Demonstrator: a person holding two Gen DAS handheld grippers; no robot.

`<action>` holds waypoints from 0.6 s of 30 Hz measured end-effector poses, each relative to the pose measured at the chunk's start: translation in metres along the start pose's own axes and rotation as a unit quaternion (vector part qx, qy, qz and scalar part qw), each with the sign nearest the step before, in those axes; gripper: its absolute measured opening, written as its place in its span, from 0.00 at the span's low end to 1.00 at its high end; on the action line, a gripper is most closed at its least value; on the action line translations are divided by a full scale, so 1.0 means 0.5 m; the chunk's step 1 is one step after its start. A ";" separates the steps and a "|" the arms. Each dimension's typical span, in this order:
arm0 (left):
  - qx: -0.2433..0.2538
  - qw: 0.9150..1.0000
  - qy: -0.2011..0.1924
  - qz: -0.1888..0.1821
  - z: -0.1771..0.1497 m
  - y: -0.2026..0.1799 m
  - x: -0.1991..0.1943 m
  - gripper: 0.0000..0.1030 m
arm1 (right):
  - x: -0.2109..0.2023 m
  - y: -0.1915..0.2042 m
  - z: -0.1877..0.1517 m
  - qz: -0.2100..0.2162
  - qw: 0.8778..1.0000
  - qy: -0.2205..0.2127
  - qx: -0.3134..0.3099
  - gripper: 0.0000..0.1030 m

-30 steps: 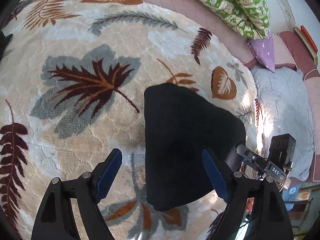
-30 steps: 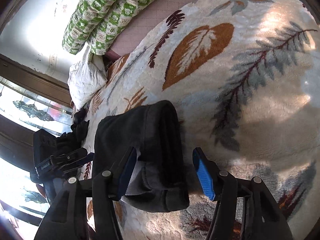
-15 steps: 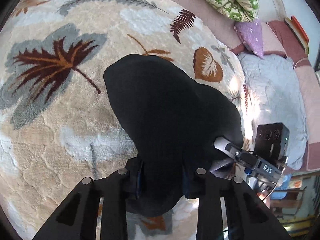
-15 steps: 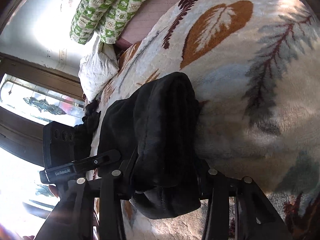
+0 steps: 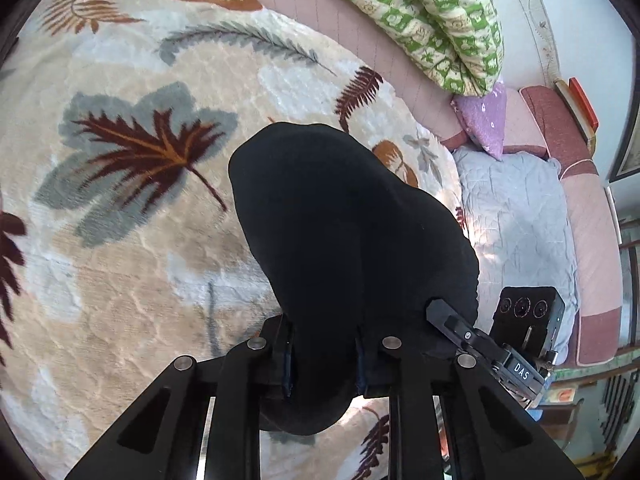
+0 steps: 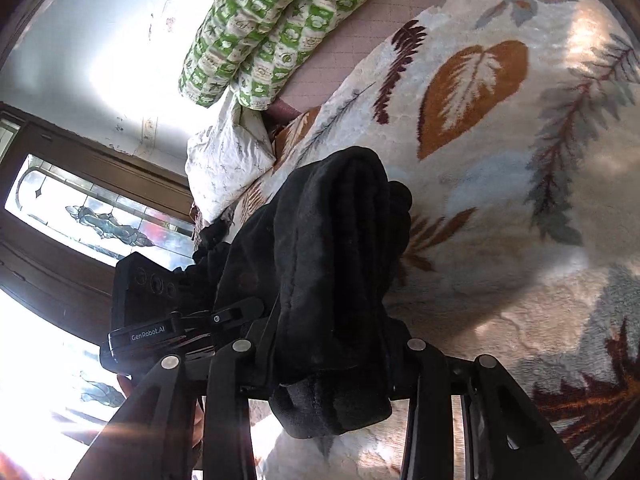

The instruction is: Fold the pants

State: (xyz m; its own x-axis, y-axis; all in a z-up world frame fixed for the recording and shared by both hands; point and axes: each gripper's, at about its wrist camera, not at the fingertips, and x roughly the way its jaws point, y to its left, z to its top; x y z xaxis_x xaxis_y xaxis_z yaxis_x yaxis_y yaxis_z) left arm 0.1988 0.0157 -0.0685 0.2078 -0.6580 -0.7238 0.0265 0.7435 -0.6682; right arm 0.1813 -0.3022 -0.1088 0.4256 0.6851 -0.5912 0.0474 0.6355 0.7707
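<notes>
— Gripping what, on the left?

— The left gripper [image 5: 324, 360] has its jaws closed on the near edge of the black pants [image 5: 344, 248]. The cloth bulges out between the two fingers and hangs a little below them.

— And the right?

— The same. The right gripper [image 6: 336, 356] is clamped on the pants [image 6: 332, 248] too, on a thick folded bundle with several layers showing at its end. A wad of it sticks out under the fingers.

— Where do the pants lie?

— On the blanket [image 5: 132, 240], a pale fleece one with leaf prints in brown, rust and grey. From the left view they spread forward as one dark rounded mass, its far end resting on the blanket. Whether the near part is lifted clear I cannot tell.

— Anything around them?

— Each gripper shows at the edge of the other's view, beside the pants. A green quilt [image 5: 432, 16] is bundled at the far side, on a pink sheet [image 5: 360, 48]. A purple pillow [image 5: 484, 120] sits just below it, a white pillow [image 6: 228, 160] at the other end.
</notes>
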 end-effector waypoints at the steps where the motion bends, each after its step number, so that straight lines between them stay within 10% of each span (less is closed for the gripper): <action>1: -0.001 1.000 -0.007 0.004 0.008 0.009 -0.023 0.19 | 0.014 0.018 0.007 0.004 1.000 0.003 -0.008 0.36; 13: 0.004 0.994 -0.020 0.106 0.124 0.160 -0.119 0.24 | 0.268 0.143 0.056 -0.006 0.998 0.045 -0.053 0.36; 18: 0.052 0.985 -0.002 0.167 0.128 0.173 -0.064 0.76 | 0.308 0.114 0.047 -0.052 0.995 0.052 -0.065 0.42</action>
State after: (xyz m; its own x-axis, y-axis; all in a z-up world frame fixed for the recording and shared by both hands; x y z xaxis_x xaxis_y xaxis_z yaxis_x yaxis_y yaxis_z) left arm 0.2570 0.1088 -0.0919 0.2250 -0.3744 -0.8995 0.0561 0.9267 -0.3717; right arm 0.2705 -0.1688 -0.1501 0.3275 0.6427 -0.6926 -0.0343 0.7407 0.6710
